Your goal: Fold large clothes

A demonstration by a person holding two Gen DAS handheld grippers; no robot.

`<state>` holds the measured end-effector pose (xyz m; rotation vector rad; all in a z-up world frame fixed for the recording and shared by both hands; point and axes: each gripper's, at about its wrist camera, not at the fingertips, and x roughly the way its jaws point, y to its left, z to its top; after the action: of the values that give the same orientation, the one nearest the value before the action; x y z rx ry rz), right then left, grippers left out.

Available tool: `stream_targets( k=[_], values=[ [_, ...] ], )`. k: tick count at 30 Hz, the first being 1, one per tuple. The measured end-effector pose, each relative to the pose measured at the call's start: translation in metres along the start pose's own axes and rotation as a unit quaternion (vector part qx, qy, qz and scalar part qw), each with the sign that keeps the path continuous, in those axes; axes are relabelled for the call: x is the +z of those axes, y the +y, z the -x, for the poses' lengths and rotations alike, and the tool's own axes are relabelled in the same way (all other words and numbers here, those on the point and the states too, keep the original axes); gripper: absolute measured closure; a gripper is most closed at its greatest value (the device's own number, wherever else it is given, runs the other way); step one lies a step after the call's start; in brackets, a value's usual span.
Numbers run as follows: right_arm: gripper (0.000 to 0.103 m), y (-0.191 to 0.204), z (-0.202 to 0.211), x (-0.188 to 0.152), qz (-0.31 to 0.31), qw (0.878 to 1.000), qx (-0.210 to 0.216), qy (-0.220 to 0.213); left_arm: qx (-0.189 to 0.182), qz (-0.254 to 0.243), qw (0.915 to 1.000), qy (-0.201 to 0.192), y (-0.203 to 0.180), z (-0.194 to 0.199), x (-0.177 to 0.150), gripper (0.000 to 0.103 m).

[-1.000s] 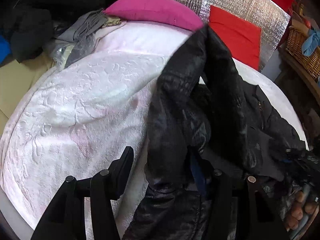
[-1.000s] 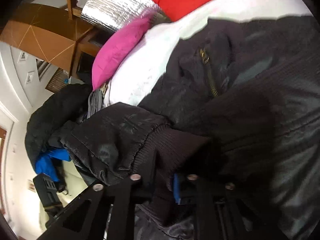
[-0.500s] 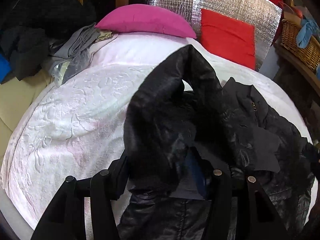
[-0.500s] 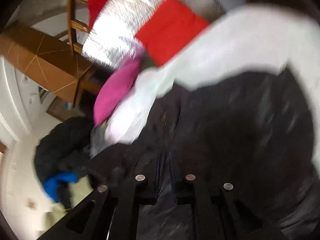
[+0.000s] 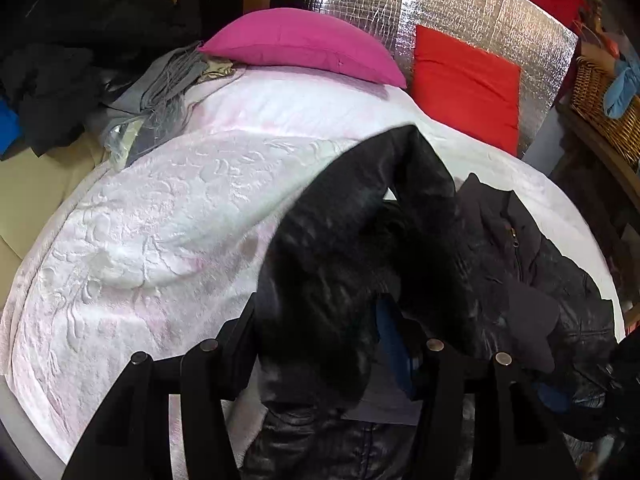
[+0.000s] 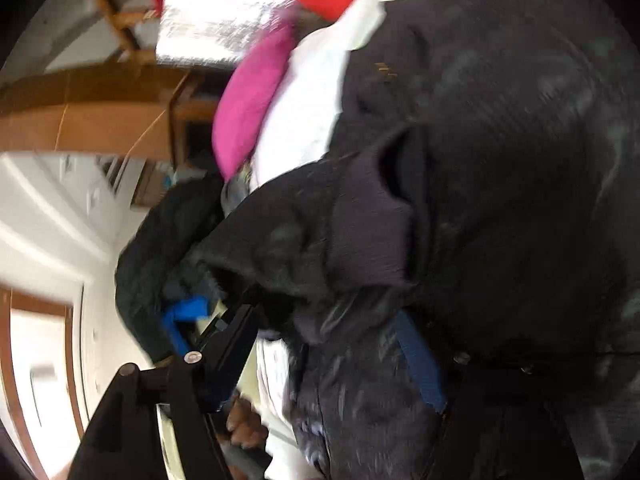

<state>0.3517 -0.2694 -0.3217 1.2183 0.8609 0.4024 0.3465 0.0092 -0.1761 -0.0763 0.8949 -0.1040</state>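
Note:
A large black jacket (image 5: 500, 264) lies on the right side of the pale pink bed cover (image 5: 160, 216). One sleeve (image 5: 344, 240) rises in a loop and drapes down between the fingers of my left gripper (image 5: 328, 344), whose jaws stand wide apart; the fabric hangs against the right finger. In the blurred right wrist view the jacket (image 6: 500, 168) fills the frame and its ribbed cuff (image 6: 368, 236) lies over my right gripper (image 6: 332, 344), whose jaws are also apart.
A magenta pillow (image 5: 304, 48) and a red cushion (image 5: 464, 84) lie at the bed's far end against a silver foil panel (image 5: 472, 16). A heap of dark and grey clothes (image 5: 80, 68) sits far left. A wicker basket (image 5: 604, 108) stands at the right.
The right gripper was shut on the jacket and now stands open, its view swung and blurred. The raised sleeve has dropped lower and slumped between the left gripper's fingers.

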Motion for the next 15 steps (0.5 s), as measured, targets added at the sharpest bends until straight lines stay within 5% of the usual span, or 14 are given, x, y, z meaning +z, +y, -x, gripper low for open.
stream_targets(
  k=[8,10,11,12,15],
  values=[
    [0.033,0.004,-0.010,0.005,-0.035,0.989,-0.061,-0.128,-0.001,-0.007,0.9998,-0.019,0.013,0.013,0.003,0.045],
    [0.047,0.005,-0.005,0.011,-0.046,0.986,-0.072,-0.144,-0.003,-0.007,0.9998,-0.017,0.015,0.013,0.003,0.045],
    [0.074,0.004,-0.006,0.012,-0.045,0.984,-0.088,-0.146,-0.005,-0.007,0.9998,-0.016,0.015,0.013,0.003,0.045],
    [0.085,0.002,-0.007,0.013,-0.046,0.984,-0.098,-0.144,-0.007,-0.007,0.9998,-0.015,0.016,0.012,0.003,0.045],
    [0.088,0.013,-0.002,0.009,-0.023,0.980,-0.111,-0.161,-0.006,-0.009,0.9998,-0.017,0.017,0.014,0.003,0.045]
  ],
)
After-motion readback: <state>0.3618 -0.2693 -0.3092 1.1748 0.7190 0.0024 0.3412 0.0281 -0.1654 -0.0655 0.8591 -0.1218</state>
